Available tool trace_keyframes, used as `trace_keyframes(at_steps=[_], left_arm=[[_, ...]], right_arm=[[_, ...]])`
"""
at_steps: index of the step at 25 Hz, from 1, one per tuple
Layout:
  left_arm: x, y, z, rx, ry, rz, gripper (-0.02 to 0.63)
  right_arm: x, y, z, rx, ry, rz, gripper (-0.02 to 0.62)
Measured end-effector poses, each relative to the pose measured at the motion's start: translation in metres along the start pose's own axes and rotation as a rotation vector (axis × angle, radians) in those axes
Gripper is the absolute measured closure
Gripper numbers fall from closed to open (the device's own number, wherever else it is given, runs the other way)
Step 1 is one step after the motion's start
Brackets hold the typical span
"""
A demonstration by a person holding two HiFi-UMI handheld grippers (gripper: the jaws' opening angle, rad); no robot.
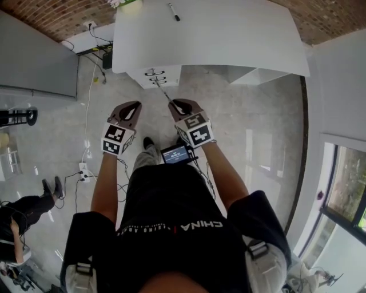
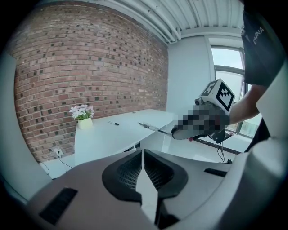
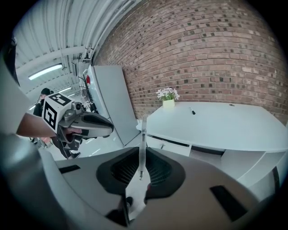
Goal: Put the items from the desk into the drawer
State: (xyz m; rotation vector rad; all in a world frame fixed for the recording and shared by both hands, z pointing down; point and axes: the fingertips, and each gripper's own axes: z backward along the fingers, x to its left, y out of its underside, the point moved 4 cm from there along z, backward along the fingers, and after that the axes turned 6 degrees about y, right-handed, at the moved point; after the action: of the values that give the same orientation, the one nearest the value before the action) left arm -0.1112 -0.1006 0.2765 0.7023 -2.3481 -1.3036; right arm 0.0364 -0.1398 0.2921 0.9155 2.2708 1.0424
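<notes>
Brick wall behind a white desk, pale glossy floor below. Person stands back from the desk edge, both grippers held out in front at mid height.

Right gripper: jaws clenched on a thin pen. The pen sits upright between the pads and runs well past the fingertips. In the head view its shaft slants forward and to the left of this gripper, its far end over the drawer unit under the desk. Contact with the unit cannot be judged from that view; in the right gripper view the tip looks to be apart from it.

Left gripper: pads closed together, only a hairline slit, nothing between them. It is level with the right gripper, just beside it, not touching.

Drawer unit: straight ahead of both grippers, below the desk's near edge. Fronts appear closed, though they show small.

Black marker: flat on the desk top, far ahead of both grippers and well apart from them, near the desk's back edge.

Flower pot: desk's back corner, left of the marker, ahead and left of the left gripper.
</notes>
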Motion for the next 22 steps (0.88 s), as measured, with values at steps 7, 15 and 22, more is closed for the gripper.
trace_keyframes(at_steps=[7,15,22], left_arm=[[0.006,0.017,-0.017,0.012,0.002,0.021,0.591],[0.044,0.085,-0.072,0.08,0.074,-0.003,0.543],[0.079,0.15,-0.149,0.089,0.094,-0.073,0.52]], right_arm=[[-0.004,0.012,-0.025,0.05,-0.038,0.01,0.541],[-0.017,0.044,-0.095,0.058,-0.029,0.004,0.541],[-0.052,0.103,-0.169,0.056,-0.028,0.031,0.541]])
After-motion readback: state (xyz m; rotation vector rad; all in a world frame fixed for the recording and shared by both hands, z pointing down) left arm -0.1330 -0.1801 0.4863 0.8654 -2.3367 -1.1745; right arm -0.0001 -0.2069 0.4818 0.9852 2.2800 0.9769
